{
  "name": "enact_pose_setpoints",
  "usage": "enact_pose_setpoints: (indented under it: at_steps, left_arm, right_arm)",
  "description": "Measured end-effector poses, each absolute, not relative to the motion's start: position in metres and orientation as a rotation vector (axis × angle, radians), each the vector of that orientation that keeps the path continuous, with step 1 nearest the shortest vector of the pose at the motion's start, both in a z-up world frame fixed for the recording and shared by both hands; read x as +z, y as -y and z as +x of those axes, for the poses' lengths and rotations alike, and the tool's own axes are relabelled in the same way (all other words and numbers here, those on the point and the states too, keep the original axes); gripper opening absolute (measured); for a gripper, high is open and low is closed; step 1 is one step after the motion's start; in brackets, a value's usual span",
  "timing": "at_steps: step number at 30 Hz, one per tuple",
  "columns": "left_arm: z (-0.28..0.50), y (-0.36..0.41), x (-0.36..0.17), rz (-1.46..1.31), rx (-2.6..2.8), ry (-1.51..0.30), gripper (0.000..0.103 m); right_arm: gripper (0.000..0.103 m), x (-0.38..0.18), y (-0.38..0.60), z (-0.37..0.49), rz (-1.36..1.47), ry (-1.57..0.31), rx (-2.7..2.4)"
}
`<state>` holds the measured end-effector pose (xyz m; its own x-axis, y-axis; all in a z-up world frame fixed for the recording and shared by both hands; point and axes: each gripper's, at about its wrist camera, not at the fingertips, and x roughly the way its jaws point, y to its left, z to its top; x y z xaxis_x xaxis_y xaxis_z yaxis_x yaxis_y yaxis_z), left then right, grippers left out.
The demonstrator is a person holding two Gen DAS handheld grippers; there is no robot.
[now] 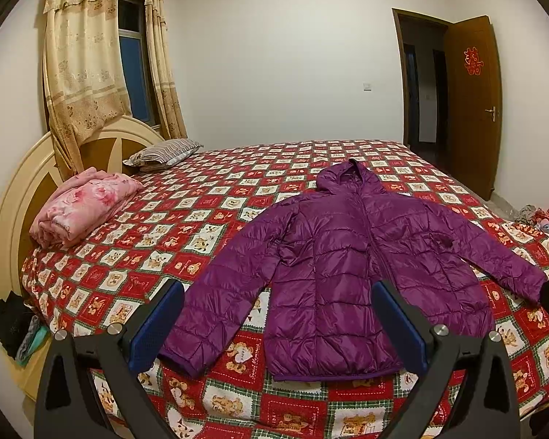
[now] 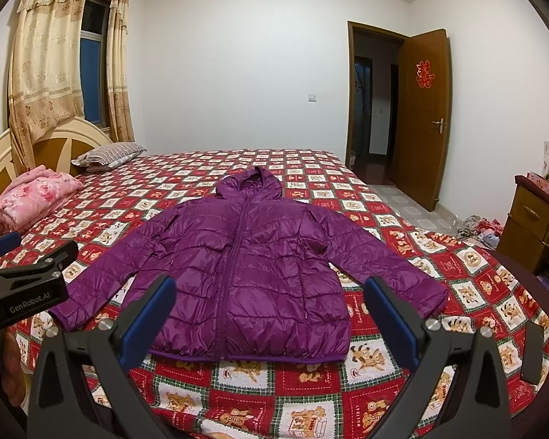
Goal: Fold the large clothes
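Note:
A purple hooded puffer jacket [image 1: 347, 256] lies flat, front up and zipped, on the bed, sleeves spread to both sides, hood at the far end. It also shows in the right wrist view [image 2: 245, 270]. My left gripper [image 1: 278, 292] is open and empty, hovering above the jacket's near hem and its left sleeve. My right gripper [image 2: 271, 289] is open and empty, hovering above the jacket's near hem. The left gripper's body [image 2: 22, 285] shows at the left edge of the right wrist view.
The bed has a red checked bear-print sheet [image 1: 208, 226]. A folded pink blanket [image 1: 80, 208] and a striped pillow [image 1: 164, 152] lie by the headboard. A wooden dresser [image 2: 538, 219] stands right of the bed. Clothes lie on the floor [image 2: 475, 226] near the open door [image 2: 421, 117].

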<state>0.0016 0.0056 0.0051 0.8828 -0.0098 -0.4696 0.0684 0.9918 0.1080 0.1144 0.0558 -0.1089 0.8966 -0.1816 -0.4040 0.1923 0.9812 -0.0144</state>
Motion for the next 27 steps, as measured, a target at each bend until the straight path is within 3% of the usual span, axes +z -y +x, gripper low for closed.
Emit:
enact_pose_setpoints:
  at_steps: [27]
  left_arm:
    - [0.0020,-0.0057,0.0047,0.126,-0.041,-0.485,0.102]
  right_arm:
    - [0.103,-0.1102,-0.0560,0.1152,0.029,-0.418,-0.194]
